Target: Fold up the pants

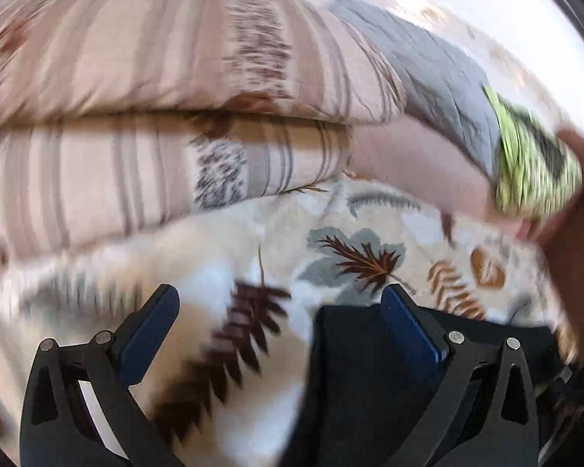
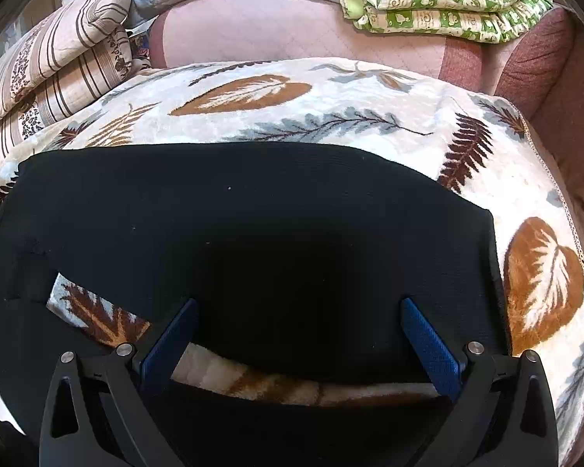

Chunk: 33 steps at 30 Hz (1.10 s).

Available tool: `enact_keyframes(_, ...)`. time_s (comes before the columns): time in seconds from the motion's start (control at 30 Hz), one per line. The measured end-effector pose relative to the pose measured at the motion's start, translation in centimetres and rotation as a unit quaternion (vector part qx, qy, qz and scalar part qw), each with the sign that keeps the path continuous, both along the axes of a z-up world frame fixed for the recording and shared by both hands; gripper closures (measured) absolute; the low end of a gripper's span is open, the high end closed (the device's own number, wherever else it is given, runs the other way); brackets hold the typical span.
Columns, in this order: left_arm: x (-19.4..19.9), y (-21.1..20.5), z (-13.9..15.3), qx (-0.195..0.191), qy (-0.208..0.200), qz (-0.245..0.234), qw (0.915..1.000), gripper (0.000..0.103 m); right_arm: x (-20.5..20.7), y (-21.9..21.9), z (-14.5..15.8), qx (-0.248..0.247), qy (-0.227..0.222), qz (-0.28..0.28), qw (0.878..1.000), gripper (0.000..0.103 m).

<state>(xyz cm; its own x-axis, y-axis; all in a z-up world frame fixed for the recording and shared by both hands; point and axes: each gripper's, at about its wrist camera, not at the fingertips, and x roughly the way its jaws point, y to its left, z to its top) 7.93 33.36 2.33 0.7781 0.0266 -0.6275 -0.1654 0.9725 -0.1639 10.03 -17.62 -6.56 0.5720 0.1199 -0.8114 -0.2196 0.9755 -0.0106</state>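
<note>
The black pants [image 2: 253,233] lie spread flat on a white blanket with a leaf pattern [image 2: 331,89]. My right gripper [image 2: 298,303] is open and hovers over the pants' near edge, with blanket showing under that edge. In the blurred left wrist view my left gripper [image 1: 280,292] is open over the blanket [image 1: 222,257]. A part of the pants [image 1: 362,369] lies under its right finger [image 1: 408,327], nothing between the fingers.
Striped pillows [image 1: 136,78] are stacked at the left [image 2: 58,70]. A grey quilt [image 1: 440,78] and a folded green patterned cloth [image 2: 447,0] lie behind, on a pink sofa [image 2: 253,27]. The blanket's edge runs down the right [image 2: 580,264].
</note>
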Motion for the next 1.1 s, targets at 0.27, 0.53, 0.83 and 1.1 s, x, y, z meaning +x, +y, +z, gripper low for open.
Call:
enact_keyframes(0.27, 4.1, -3.0, -3.2, 0.136, 0.091, -0.185, 0.9689, 0.004, 0.1, 0.0, 0.0, -0.001, -0.001, -0.001, 1.0, 0.001)
enact_keyframes(0.53, 6.1, -4.5, -5.1, 0.101, 0.107, -0.255, 0.9557, 0.061, 0.2, 0.0, -0.1, -0.001, -0.001, -0.002, 1.0, 0.001)
enact_keyframes(0.83, 5.7, -4.8, -4.8, 0.086, 0.106, -0.262, 0.9552, 0.099, 0.3, 0.0, -0.1, -0.002, -0.001, -0.002, 1.0, 0.001)
enact_keyframes(1.1, 3.7, -5.3, -1.8, 0.112, 0.09, -0.232, 0.9621, 0.1, 0.4, -2.0, 2.9, 0.053, -0.036, -0.021, 0.998, 0.007)
